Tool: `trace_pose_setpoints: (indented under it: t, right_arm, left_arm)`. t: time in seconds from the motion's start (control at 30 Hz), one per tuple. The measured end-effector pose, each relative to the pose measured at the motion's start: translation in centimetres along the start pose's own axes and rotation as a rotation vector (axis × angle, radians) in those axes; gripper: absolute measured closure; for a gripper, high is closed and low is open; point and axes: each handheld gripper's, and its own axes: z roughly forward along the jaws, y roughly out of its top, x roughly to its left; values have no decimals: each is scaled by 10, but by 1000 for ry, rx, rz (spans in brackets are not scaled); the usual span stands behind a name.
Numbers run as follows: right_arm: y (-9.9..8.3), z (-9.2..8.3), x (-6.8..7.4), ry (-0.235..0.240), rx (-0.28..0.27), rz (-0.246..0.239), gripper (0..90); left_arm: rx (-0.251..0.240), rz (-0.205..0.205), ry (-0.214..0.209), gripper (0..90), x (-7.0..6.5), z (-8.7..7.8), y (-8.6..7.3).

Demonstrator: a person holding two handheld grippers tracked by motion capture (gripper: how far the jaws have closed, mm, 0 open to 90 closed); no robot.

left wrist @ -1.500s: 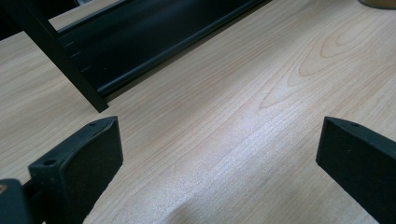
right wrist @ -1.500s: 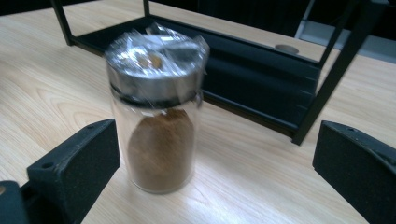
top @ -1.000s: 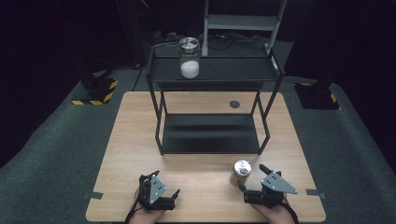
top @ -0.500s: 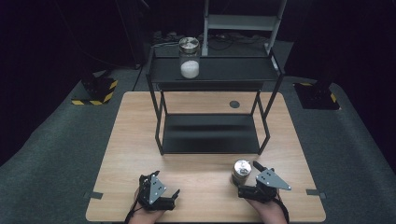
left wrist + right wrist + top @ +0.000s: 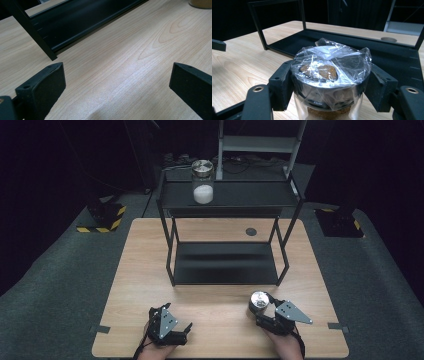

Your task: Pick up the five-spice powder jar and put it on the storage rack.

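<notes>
Near the front right of the surface [image 5: 150, 250], the right gripper [image 5: 329, 82] has just been closing and now clamps a foil-capped jar [image 5: 329, 72]; the left gripper [image 5: 112, 82] rests wide open, holding nothing.

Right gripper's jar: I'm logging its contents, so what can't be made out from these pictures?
- Jar bottom: right gripper view, cut off by the lower edge.
- Brown contents: crinkled plastic wrap over the lid blurs them.
- High view: jar too small, its side behind the right gripper.

Dark surroundings, lit table [image 5: 150, 265], perhaps overhead, soft focus
</notes>
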Motion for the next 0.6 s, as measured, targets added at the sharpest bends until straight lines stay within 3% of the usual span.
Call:
trace_pose_setpoints:
  t: [0.6]
  right_arm:
    - [2, -1, -1, -12, -7, -1, 326]
  left_arm:
    - [-3, 6, -1, 8, 0, 0, 0]
